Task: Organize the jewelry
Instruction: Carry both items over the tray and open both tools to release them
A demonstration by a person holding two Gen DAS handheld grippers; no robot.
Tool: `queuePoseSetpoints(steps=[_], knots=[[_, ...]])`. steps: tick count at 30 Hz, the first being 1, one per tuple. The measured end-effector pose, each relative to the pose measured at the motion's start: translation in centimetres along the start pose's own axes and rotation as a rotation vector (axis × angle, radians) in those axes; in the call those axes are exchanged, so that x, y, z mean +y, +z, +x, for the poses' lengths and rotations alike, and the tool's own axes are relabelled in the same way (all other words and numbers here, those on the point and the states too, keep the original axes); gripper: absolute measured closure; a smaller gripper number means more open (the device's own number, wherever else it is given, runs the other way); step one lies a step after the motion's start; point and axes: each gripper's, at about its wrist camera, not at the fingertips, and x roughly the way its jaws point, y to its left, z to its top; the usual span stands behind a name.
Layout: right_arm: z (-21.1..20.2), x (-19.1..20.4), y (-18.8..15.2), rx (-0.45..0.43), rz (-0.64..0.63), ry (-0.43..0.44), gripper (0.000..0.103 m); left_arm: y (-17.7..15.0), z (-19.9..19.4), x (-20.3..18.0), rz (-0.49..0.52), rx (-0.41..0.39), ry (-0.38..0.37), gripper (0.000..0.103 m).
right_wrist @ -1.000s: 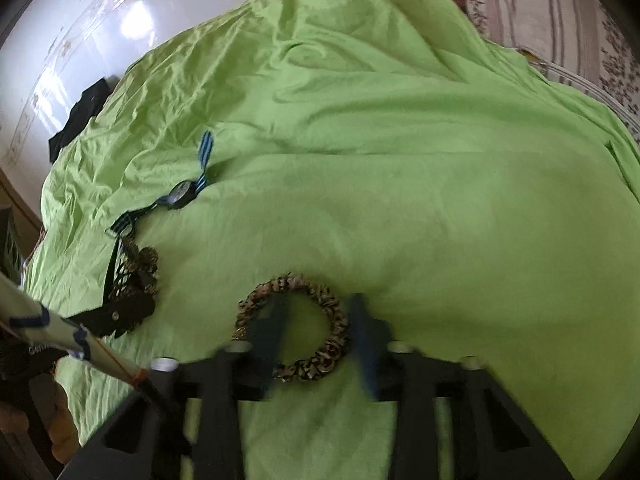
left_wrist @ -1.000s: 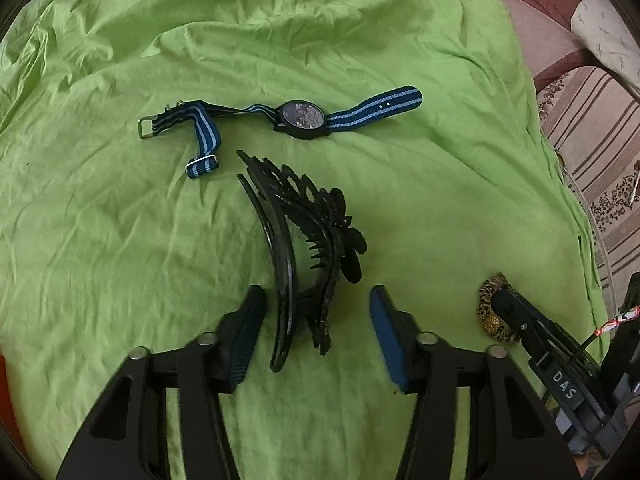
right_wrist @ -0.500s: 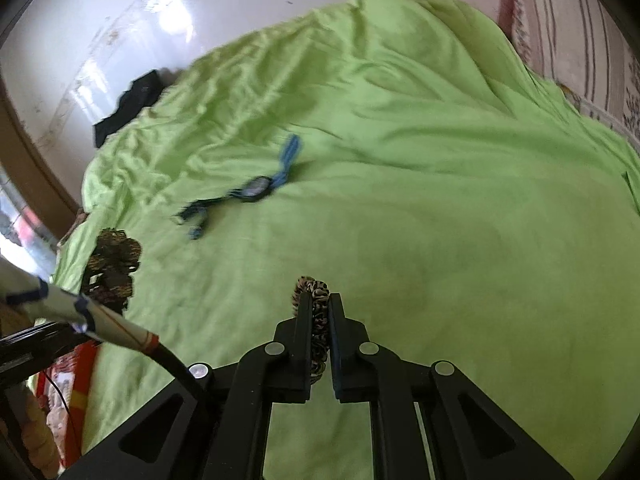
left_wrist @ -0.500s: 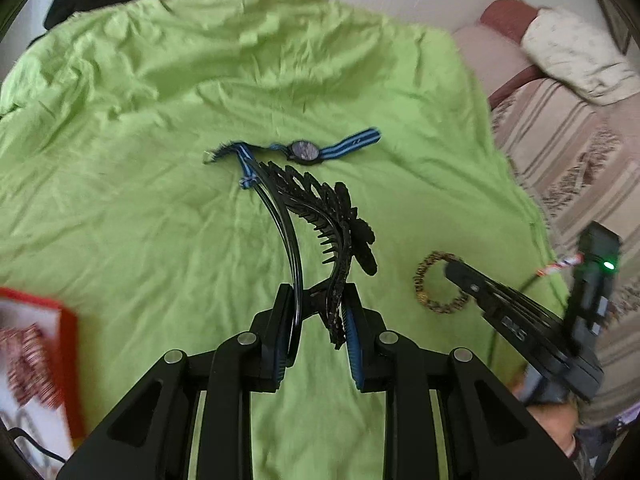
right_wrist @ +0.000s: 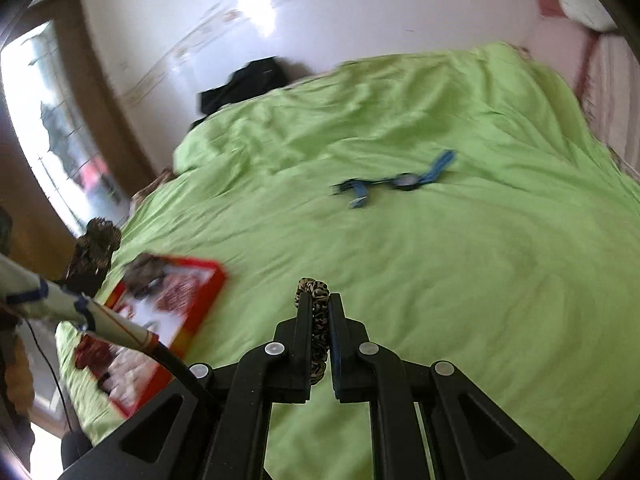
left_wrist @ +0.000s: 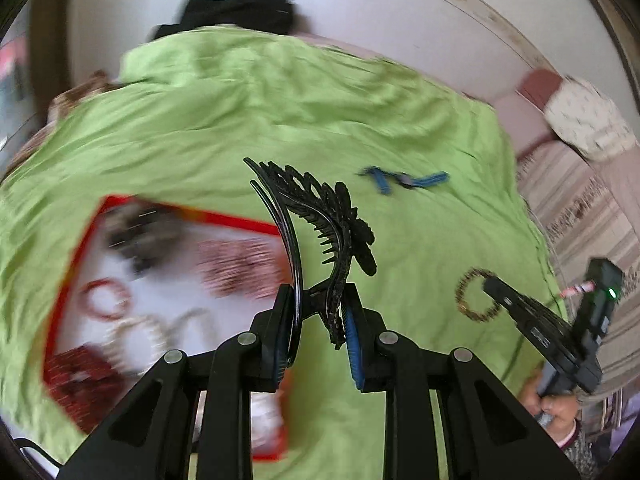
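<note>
My left gripper (left_wrist: 316, 300) is shut on a large black hair claw clip (left_wrist: 320, 216), held up above the green bedspread (left_wrist: 240, 120). Below and left of it lies a red-rimmed tray (left_wrist: 192, 216) with blurred jewelry pieces inside. My right gripper (right_wrist: 320, 312) is shut on a leopard-print scrunchie (right_wrist: 316, 292), lifted off the cloth; the same scrunchie (left_wrist: 476, 296) shows at the right of the left wrist view. A blue-striped watch (right_wrist: 400, 182) lies flat on the bedspread further back, also visible as the watch (left_wrist: 404, 178) in the left wrist view.
The red tray (right_wrist: 208, 280) sits at the bedspread's left side. Dark clothing (right_wrist: 244, 84) lies on the floor beyond the bed. Striped cushions (left_wrist: 584, 216) border the right side. A person's hand (left_wrist: 556, 404) grips the right tool.
Both grippers closed on their items and lifted them off the bedspread. The left one swung left so the red tray came into view; the right one rose and turned toward the tray.
</note>
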Motion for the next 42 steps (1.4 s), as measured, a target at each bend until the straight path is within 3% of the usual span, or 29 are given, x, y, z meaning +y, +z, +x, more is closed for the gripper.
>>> queuePoseSetpoints(steps=[7,16,19,25,35,37,39,42], knots=[[2.4,8.1,-0.7,0.088,-0.071,0.092,0.095,-1.5,-1.5,8.4,-0.142,0.008,0.0,0.08],[8.6,17.4,-1.3,0.209,-0.103,0.242,0.095,-0.8,4.6,12.1,-0.208,0.087,-0.084,0.08],[11.6,18.4,-2.1,0.269,-0.065,0.266,0.095,-0.3,6.5,12.9,-0.207,0.106,-0.081,0.08],[15.3,18.2,-3.6,0.326,-0.055,0.208,0.095,-0.1,9.0,13.7,-0.19,0.144,-0.049,0.079],[16.2,18.0,-4.1,0.326,-0.116,0.135,0.092,-1.2,10.3,13.7,-0.179,0.173,-0.006,0.079],[15.8,18.1,-4.0,0.318,-0.13,0.128,0.089,-1.2,9.9,13.5,-0.177,0.17,-0.002,0.079],[15.1,18.2,-3.8,0.301,-0.143,0.118,0.07,-1.2,9.0,13.2,-0.175,0.157,-0.009,0.079],[13.7,18.4,-3.4,0.26,-0.155,0.107,0.056,-1.2,7.2,12.6,-0.165,0.126,-0.029,0.076]])
